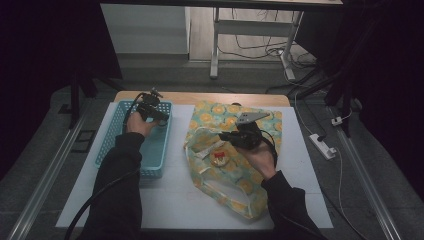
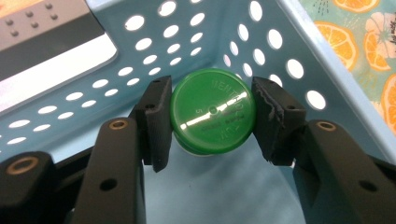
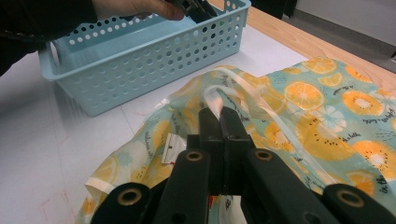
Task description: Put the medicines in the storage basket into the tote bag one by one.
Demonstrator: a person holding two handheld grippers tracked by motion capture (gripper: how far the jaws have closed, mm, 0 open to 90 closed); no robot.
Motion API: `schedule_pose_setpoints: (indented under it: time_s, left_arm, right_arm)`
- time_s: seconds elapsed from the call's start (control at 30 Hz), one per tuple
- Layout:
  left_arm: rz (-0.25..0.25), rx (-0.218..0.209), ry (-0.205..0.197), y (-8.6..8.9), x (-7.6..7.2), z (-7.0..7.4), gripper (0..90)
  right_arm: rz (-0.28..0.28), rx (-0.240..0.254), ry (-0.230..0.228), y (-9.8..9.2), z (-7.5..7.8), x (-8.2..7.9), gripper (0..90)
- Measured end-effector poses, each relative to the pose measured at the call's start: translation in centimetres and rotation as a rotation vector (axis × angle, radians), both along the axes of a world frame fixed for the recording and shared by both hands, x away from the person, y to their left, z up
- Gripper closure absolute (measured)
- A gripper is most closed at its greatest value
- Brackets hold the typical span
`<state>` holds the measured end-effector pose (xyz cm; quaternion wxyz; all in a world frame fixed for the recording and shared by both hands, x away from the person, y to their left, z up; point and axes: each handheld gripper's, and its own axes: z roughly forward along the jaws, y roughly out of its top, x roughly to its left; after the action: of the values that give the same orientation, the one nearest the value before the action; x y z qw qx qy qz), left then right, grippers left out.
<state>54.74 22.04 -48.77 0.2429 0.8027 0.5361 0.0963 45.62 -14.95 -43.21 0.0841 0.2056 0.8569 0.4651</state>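
Currently the green cap (image 2: 213,116) of a small container sits between the left gripper (image 2: 212,119) jaws, inside the basket (image 2: 327,70), near a corner. Pads look to be touching the cap's sides, so I read it as clamped; whether it's resting on the basket floor or lifted, can't tell.

In the high view the left gripper (image 1: 159,114) is at the basket's (image 1: 111,140) far end.

Right gripper (image 3: 219,116) jaws are together, pinching the bag's pale strap (image 3: 243,100) and holding the bag (image 3: 327,112) mouth up. Bag (image 1: 260,185) lies flat on the table (image 1: 170,200) just right of the basket. A round red-and-white item (image 1: 220,158) sits at the bag's opening.

Judgement: one item apparently moved, the green-capped one gripped but not yet transferred. Direction, bag to basket or the reverse, isn't clear. Rest of the basket looks empty.
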Motion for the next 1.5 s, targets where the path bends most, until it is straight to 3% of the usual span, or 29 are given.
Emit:
schedule_pose_setpoints:
  time_s: [0.13, 0.5, 0.83, 1.5]
  left_arm:
    - [0.018, -0.004, 0.009, 0.2, -0.2, 0.2, 51.5]
    - [0.014, -0.041, -0.024, 1.2, -1.7, 2.1, 51.6]
    - [-0.03, -0.07, -0.048, 1.9, -4.1, 3.7, 51.6]
    - [-0.126, -0.106, -0.11, 0.5, -8.8, 6.0, 51.6]
  right_arm:
    - [-0.001, 0.001, -0.002, -0.1, 0.0, 0.0, 90.0]
    - [0.002, 0.006, -0.002, 0.0, 0.1, -0.1, 90.0]
    - [0.006, 0.005, -0.005, 0.2, 0.1, -0.2, 90.0]
    - [0.005, 0.004, -0.006, 0.2, 0.1, -0.2, 90.0]
